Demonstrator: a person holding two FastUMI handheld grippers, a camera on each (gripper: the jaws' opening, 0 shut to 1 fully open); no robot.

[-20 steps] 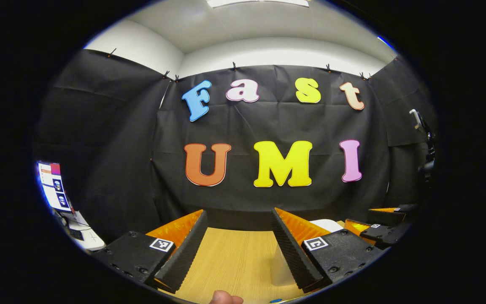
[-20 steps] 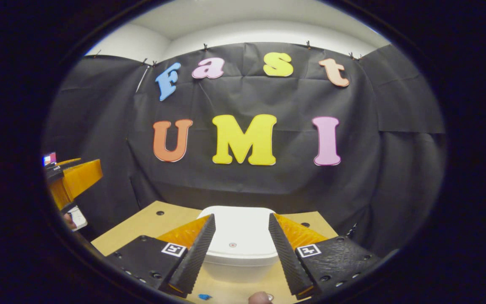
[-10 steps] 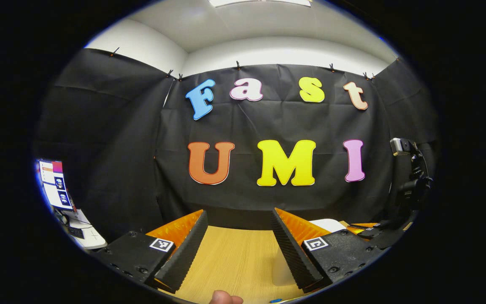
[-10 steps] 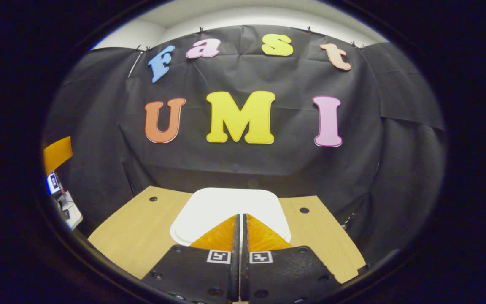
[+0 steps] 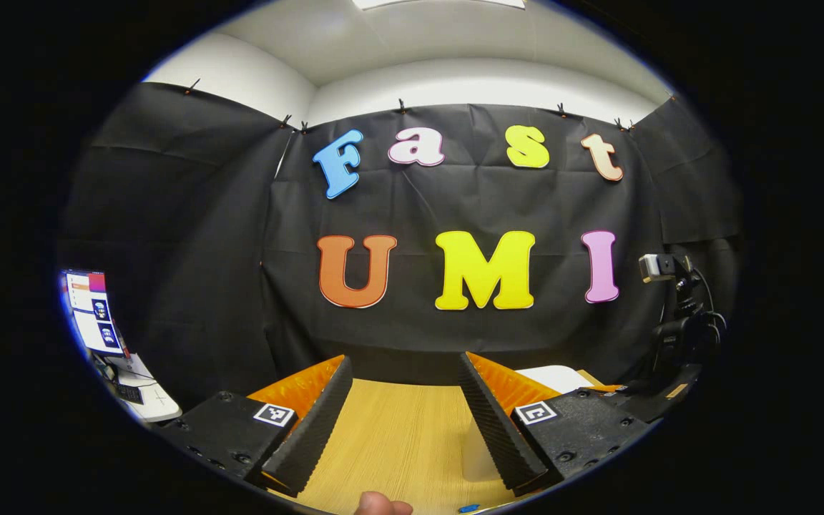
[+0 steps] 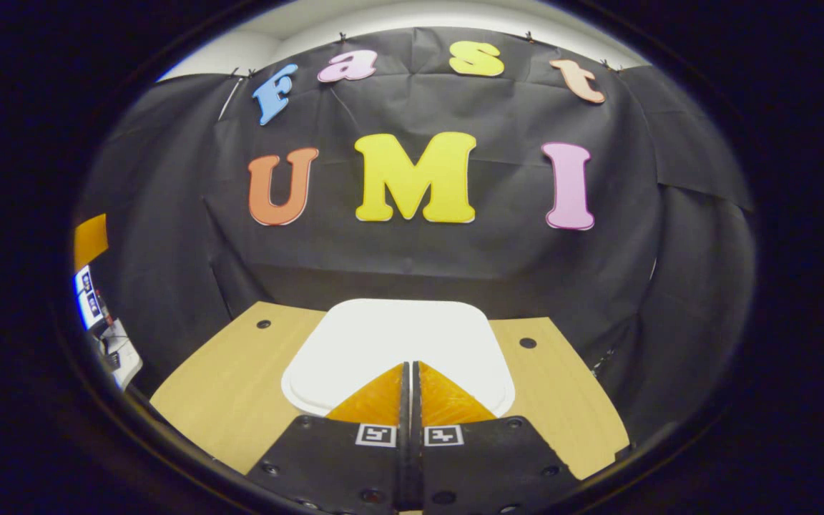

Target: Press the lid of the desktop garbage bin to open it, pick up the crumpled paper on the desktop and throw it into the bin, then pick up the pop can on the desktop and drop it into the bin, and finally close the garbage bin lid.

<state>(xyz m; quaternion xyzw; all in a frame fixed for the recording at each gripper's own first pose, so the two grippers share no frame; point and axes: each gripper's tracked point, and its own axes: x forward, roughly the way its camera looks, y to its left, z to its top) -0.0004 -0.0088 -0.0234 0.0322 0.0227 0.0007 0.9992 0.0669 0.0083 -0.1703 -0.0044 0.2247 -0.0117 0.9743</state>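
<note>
The white garbage bin lid [image 6: 398, 332] lies flat and closed on the wooden table [image 6: 233, 386] in the right gripper view. My right gripper [image 6: 408, 365] is shut with nothing between its fingers. Its tips hang over the near part of the lid, and I cannot tell whether they touch it. In the left gripper view my left gripper [image 5: 403, 361] is open and holds nothing over bare tabletop [image 5: 398, 436]. A corner of the lid [image 5: 555, 375] shows behind its right finger, with the right gripper [image 5: 598, 388] beside it at the far right.
A monitor and desk clutter [image 5: 94, 315] stand off the table to the left. Two small holes [image 6: 526, 342] mark the tabletop on either side of the bin. A fingertip [image 5: 382, 505] shows at the bottom of the left gripper view. A camera on a stand [image 5: 669, 286] rises at the far right.
My right gripper went from open to shut, rose over the bin and tilted down onto the lid, then edged closer. The left gripper has barely moved.
</note>
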